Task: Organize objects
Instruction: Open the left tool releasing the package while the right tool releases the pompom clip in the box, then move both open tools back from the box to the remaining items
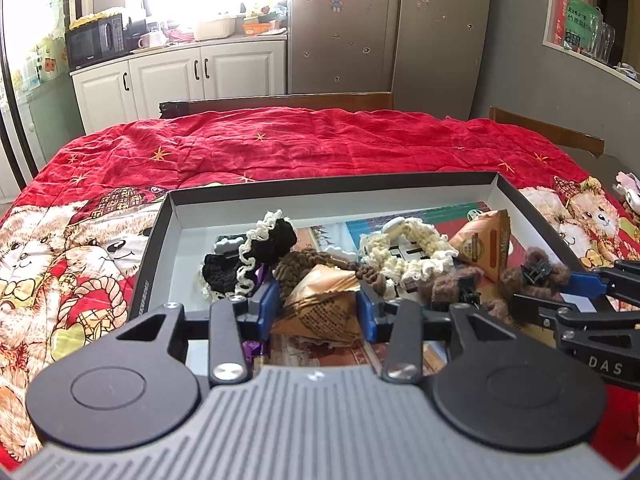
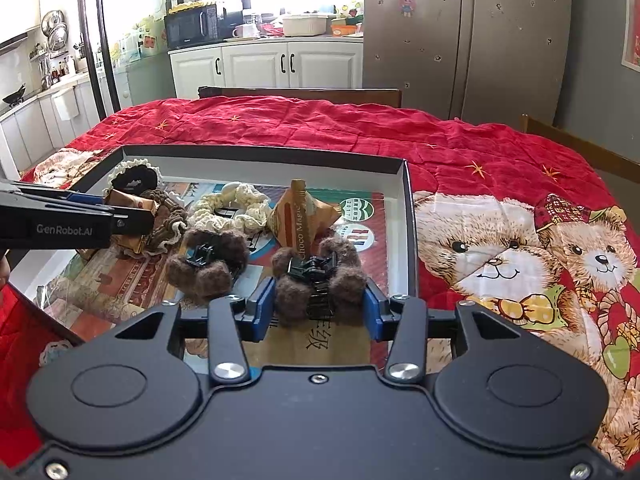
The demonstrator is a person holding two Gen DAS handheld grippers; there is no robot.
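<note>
A shallow black-rimmed box (image 1: 332,180) (image 2: 408,216) lies on the red bedspread and holds hair accessories and snack packets. My left gripper (image 1: 318,302) is shut on a brown-gold triangular snack packet (image 1: 320,304), which also shows in the right wrist view (image 2: 132,204). My right gripper (image 2: 319,300) is shut on a fuzzy brown hair claw (image 2: 316,280), seen in the left wrist view (image 1: 536,272). A second brown claw (image 2: 206,260), a cream scrunchie (image 2: 236,204), a black scrunchie (image 1: 256,256) and an orange Choco Magic packet (image 2: 300,216) lie in the box.
The red teddy-bear bedspread (image 2: 500,240) covers the table around the box. Wooden chair backs (image 1: 280,102) stand at the far edge and the right. White cabinets and a fridge are beyond. A pink item (image 1: 630,190) lies at the right edge.
</note>
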